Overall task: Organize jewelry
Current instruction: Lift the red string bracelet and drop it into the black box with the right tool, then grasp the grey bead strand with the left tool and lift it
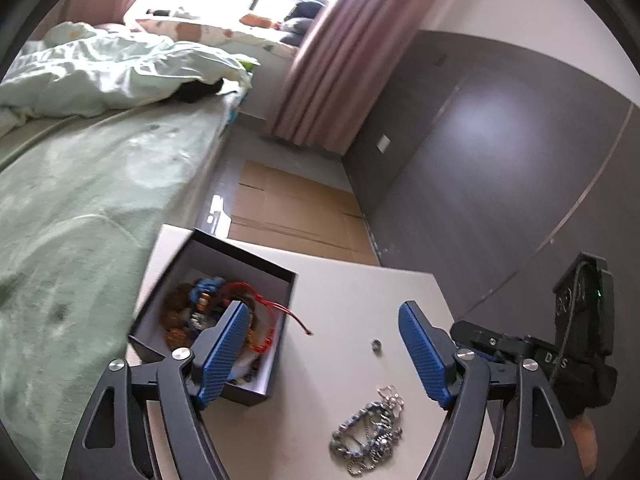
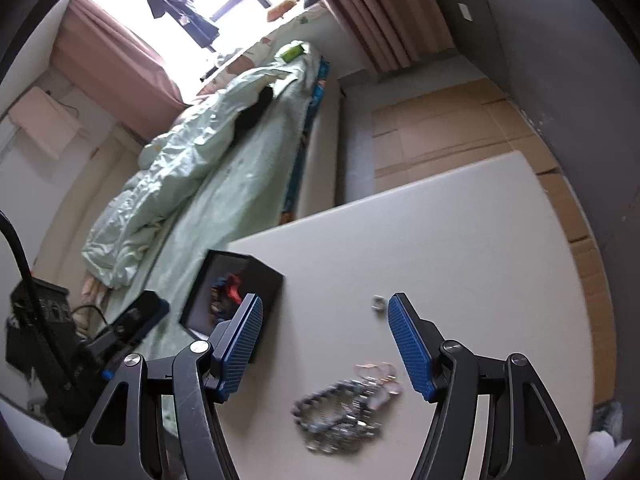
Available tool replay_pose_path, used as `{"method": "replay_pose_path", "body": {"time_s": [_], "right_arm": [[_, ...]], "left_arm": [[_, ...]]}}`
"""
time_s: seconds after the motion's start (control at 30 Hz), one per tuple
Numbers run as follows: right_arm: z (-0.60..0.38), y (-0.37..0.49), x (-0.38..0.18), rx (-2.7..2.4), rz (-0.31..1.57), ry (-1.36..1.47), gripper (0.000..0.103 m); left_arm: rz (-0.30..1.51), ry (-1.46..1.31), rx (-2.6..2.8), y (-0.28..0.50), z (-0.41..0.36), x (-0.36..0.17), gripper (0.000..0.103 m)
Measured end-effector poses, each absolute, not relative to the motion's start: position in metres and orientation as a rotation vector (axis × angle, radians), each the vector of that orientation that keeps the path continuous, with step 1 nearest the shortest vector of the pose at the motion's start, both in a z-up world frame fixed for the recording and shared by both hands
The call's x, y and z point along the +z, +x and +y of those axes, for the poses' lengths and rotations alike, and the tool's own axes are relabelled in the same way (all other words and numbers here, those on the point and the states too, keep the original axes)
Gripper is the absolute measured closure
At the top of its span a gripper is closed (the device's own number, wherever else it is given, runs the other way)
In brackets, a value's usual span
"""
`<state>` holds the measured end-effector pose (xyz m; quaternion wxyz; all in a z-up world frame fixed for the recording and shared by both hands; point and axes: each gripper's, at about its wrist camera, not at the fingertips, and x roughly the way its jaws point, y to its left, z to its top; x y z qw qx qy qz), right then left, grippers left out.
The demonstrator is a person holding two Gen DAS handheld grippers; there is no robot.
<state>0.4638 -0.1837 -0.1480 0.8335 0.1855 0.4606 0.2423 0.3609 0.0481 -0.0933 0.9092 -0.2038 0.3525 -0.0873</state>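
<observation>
A dark open box [image 1: 276, 270] sits at the left of the white table [image 1: 352, 292] and holds beaded bracelets [image 1: 188, 312] and a red cord bracelet [image 1: 264, 304] whose end hangs over the rim. A pile of silver chains [image 1: 368, 432] lies on the table near me, and a small silver ring [image 1: 376, 345] lies beyond it. My left gripper [image 1: 320, 344] is open and empty above the table, between box and chains. My right gripper [image 2: 324, 340] is open and empty above the chains [image 2: 344, 408], with the ring [image 2: 377, 303] by its right fingertip and the box [image 2: 268, 276] to its left.
A bed with green bedding [image 1: 80, 184] runs along the table's left side. Flattened cardboard [image 1: 288, 208] covers the floor beyond the table, beside a dark wall [image 1: 500, 152]. Pink curtains [image 1: 332, 52] hang at the window. The right gripper's body [image 1: 568, 340] shows at the left view's right edge.
</observation>
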Motion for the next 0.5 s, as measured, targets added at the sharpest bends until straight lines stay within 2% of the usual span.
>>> {"method": "replay_pose_path", "body": {"time_s": [0.2,0.27,0.4,0.5], "right_arm": [[-0.203,0.457,-0.149,0.52,0.974,0.37,0.037],[-0.208,0.453,-0.151,0.523,0.976,0.36,0.037],[-0.217,0.448,-0.156,0.514,0.989,0.333,0.037],[-0.222,0.447,-0.159,0.507,0.997,0.317,0.037]], "left_arm": [[0.802,-0.32,-0.272,0.358,0.018,-0.102,0.032],[0.824,-0.28,-0.283,0.357,0.01,-0.105,0.038],[0.879,-0.203,-0.333,0.356,-0.006,-0.114,0.042],[0.929,-0.176,-0.354,0.357,-0.012,-0.125,0.049]]}}
